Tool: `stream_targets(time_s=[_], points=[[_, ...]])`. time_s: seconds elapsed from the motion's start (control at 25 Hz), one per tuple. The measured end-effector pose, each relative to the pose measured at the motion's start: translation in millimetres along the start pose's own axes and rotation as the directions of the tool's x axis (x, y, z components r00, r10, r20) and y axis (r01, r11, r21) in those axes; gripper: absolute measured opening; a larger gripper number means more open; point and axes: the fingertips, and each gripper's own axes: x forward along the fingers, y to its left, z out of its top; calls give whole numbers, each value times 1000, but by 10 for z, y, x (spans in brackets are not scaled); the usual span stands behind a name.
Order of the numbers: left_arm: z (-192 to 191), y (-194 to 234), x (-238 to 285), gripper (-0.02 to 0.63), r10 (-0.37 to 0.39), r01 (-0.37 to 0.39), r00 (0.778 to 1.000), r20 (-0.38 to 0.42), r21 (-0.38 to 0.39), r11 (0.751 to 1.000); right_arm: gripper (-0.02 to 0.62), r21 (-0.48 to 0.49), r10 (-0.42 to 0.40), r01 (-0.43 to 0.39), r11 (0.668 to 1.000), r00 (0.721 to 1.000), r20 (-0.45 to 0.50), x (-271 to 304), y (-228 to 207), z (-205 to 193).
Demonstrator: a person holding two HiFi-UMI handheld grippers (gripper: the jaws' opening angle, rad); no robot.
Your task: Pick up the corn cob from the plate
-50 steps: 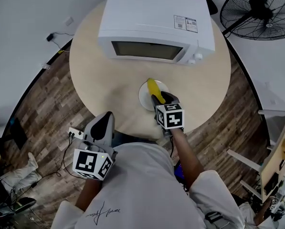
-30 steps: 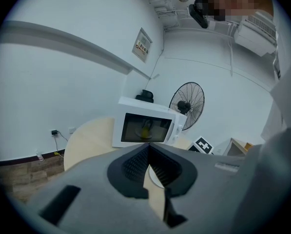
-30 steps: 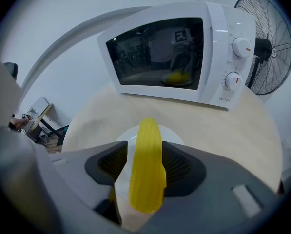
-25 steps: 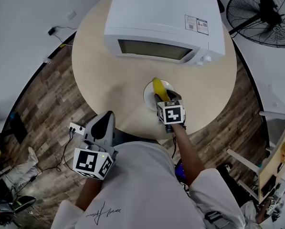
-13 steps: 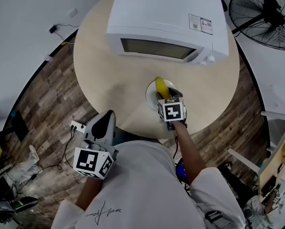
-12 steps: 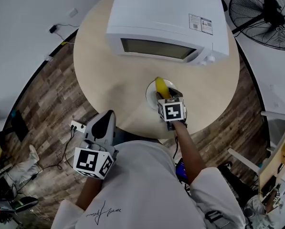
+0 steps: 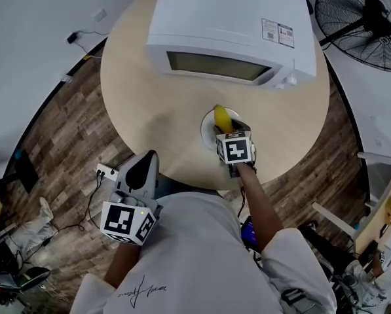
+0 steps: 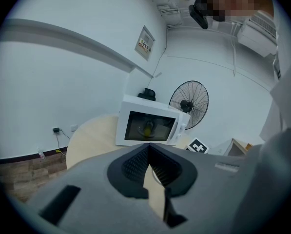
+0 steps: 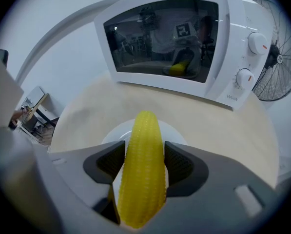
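Progress: pickup not done. Corn cob [image 7: 220, 118] is seen lying on the white plate [image 7: 205, 129], just below the microwave [image 7: 228, 25], centre of the head view, on the round table [image 7: 149, 110]. No lift is visible; the cob's far end reaches past the plate's upper rim, toward the microwave door.

Approach looks finished: right gripper [image 7: 226, 131] is placed over the near end of the cob. In the right gripper view the cob [image 9: 143, 169] runs lengthwise between the two ribbed pads [image 9: 177, 162], filling nearly the whole gap. Jaws have just been opening and stand wide, with the cob between them. Firm pad pressure is not shown, so this is judged as straddling, not gripping. White plate [image 9: 172, 130] is visible beyond the pads, under the cob.

Left to do, as judged: jaws closed on the cob, then cob raised clear of the plate.

Pose, right: bare forearm is stretched from the lower centre of the head view up to the plate, gripper pitched steeply down, marker cube facing the camera.

Pose, left: left gripper [image 7: 146, 157] is held low at lower left of the head view, close to the torso and by the table's near edge, well apart from the plate. It is aimed across the table at the microwave, tipped slightly down. In the left gripper view its fingertips [image 8: 149, 152] are seen meeting, nothing held.
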Motion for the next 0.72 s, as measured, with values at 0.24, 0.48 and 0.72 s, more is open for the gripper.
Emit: stream_targets(time_s=[0.24,0.48,0.72], points=[[-8,16,-8,-5,0,0,1000,-1,-6,1000,272,-5,-8,8,1000,1000,-26,51,-4,-25],[0,42,-15,-5,0,0,1000,-1,-10,1000,272,-19,-22,21,1000,999,-40,87,2,-29],[-8,23,15,-5,-9,9,1000,-1,-13,1000,270,-20,-27,26,999,999,-46,88,-4,-34]])
